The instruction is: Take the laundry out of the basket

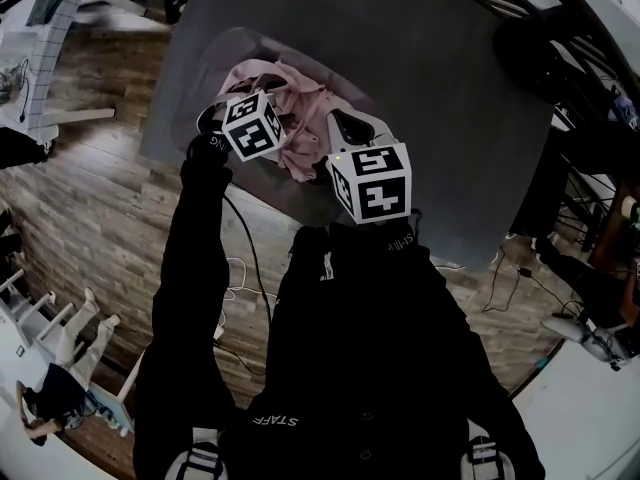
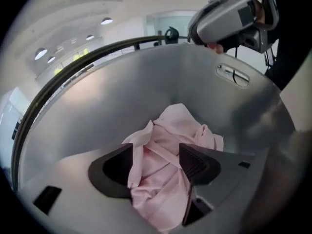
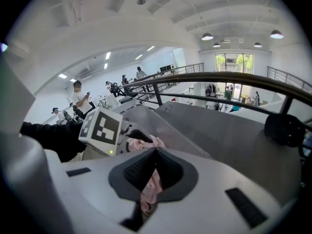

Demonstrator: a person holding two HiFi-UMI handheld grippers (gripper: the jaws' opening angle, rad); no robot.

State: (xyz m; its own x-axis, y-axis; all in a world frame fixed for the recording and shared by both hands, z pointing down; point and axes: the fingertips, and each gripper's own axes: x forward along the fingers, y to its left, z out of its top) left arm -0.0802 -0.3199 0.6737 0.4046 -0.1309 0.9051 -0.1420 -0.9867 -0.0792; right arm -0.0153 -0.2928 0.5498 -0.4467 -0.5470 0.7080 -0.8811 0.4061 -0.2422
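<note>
- Left gripper [image 2: 156,149]: jaws stand apart, with the pink laundry [image 2: 171,126] bunched between them at the lower centre of the left gripper view. The pads do not visibly press on it.
- Right gripper [image 3: 155,154]: jaws closed on a fold of pink cloth, lower centre of its view.
- Head view: both grippers sit at frame centre over the grey basket [image 1: 222,60]. The laundry is inside it, not yet lifted clear.
- Step, as judged: securing the hold before the lift-out.
- Next move likely calls for the left jaws to close on the bunch. Both grippers would then rise together above the basket wall so that no trailing edge snags.
</note>
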